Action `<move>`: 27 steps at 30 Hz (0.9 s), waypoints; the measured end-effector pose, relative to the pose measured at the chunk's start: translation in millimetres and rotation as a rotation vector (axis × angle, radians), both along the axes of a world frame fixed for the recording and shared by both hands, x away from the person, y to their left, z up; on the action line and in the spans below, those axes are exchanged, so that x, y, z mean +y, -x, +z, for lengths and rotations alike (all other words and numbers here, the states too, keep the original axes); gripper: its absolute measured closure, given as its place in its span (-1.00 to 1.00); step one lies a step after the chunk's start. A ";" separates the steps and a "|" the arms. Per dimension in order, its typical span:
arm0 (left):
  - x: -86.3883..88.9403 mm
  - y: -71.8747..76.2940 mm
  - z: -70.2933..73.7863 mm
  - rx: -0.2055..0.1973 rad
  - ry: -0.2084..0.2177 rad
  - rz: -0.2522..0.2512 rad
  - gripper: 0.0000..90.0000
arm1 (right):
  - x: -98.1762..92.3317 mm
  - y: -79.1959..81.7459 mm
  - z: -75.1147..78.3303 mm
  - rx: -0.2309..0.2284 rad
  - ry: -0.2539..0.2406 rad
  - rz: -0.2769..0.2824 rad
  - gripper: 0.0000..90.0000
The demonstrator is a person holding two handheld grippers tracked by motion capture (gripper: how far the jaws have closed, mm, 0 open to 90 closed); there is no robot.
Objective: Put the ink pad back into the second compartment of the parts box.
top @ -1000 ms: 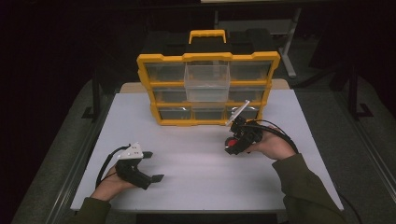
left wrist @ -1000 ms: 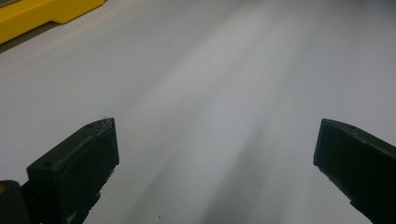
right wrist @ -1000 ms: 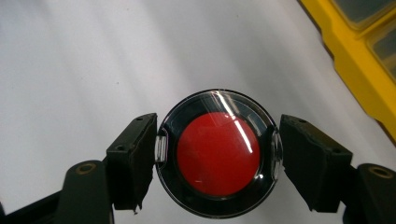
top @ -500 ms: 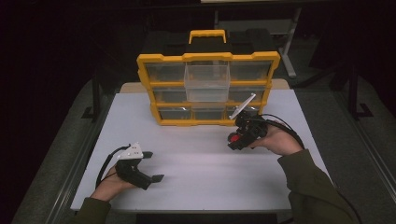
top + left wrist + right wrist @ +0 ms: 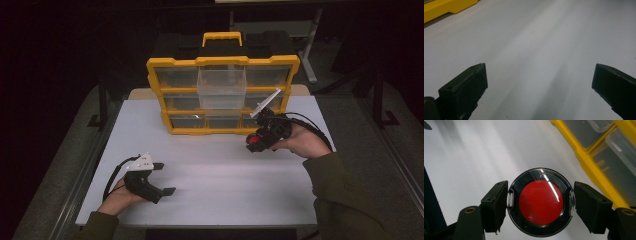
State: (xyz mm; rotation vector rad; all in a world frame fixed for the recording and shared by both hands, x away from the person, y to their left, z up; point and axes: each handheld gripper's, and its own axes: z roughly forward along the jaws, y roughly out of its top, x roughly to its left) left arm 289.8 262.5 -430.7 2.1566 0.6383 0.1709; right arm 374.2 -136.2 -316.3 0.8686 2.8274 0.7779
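The left gripper point(image 5: 161, 178) is lying low with its jaws standing wide apart. The right gripper point(image 5: 254, 144) is hanging higher, its jaws clamping something round between them.

You have no text, label, brand, number or sign to read on the yellow plastic drawer organiser point(image 5: 222, 95) or the round red-centred clear-lidded case point(image 5: 540, 202).

Dark lab: white test table point(image 5: 210, 170), yellow parts organizer point(image 5: 222, 95).
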 end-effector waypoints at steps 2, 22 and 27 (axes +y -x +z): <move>0.0 0.1 0.0 0.000 0.002 0.000 -1.00 | -0.6 -0.5 4.6 -0.008 0.000 0.002 -0.36; 0.4 0.9 0.9 0.000 0.008 0.000 -0.96 | -5.0 -8.5 52.5 -0.038 -0.017 -0.010 -0.36; 0.3 1.0 0.9 0.001 0.007 -0.003 -0.96 | -8.2 -10.2 68.5 -0.047 -0.029 -0.016 -0.36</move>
